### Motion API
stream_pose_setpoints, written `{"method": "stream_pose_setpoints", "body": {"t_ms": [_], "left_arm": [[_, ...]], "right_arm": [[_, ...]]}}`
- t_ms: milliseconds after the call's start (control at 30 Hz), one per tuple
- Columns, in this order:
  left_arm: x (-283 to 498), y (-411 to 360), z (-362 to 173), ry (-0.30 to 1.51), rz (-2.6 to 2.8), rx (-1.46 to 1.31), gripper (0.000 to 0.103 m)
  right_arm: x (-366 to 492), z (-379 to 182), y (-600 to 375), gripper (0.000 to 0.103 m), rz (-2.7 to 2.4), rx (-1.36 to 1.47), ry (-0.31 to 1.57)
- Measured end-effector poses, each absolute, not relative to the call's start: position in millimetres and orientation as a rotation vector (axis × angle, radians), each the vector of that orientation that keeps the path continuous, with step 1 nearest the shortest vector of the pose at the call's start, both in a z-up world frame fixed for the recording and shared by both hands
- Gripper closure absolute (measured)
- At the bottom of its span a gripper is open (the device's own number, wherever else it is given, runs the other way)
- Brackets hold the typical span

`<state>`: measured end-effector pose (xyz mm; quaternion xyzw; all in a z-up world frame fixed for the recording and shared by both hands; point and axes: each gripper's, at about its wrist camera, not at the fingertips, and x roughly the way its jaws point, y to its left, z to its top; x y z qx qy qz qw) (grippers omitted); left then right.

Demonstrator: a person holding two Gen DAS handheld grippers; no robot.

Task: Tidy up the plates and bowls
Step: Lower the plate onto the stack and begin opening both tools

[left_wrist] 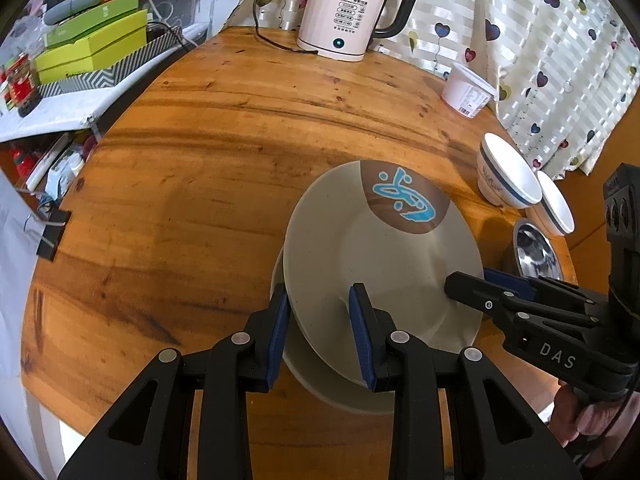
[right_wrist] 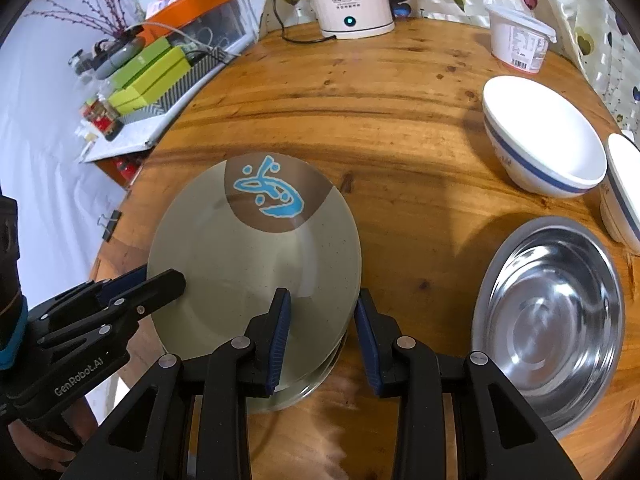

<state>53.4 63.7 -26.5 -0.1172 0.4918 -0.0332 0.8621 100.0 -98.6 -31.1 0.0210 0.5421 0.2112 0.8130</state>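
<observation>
A beige plate with a blue fish on a brown patch (left_wrist: 384,248) (right_wrist: 256,264) lies tilted on top of a second beige plate (left_wrist: 320,376) (right_wrist: 308,384) on the round wooden table (left_wrist: 200,160). My left gripper (left_wrist: 320,332) (right_wrist: 160,280) is open, its fingers straddling the top plate's left rim. My right gripper (right_wrist: 322,334) (left_wrist: 472,280) is open, its fingers straddling the right rim. Two white bowls with blue bands (right_wrist: 544,136) (right_wrist: 624,188) and a steel bowl (right_wrist: 552,320) sit to the right.
A white electric kettle (left_wrist: 344,12) with its cord stands at the table's far edge. A white plastic tub (right_wrist: 520,40) sits by the curtain. Green boxes and clutter (left_wrist: 92,48) fill a shelf to the left. A binder clip (left_wrist: 52,236) grips the table's left edge.
</observation>
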Motion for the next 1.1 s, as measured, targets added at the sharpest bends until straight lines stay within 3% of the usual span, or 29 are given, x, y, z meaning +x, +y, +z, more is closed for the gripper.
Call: {"method": "stream_pose_setpoints", "body": {"t_ms": [1100], "left_arm": [[31.8, 60.3, -28.3, 1.012, -0.043, -0.241, 0.072]], "right_arm": [[91.0, -33.9, -87.6, 0.067, 0.459, -0.049, 1.133]]}}
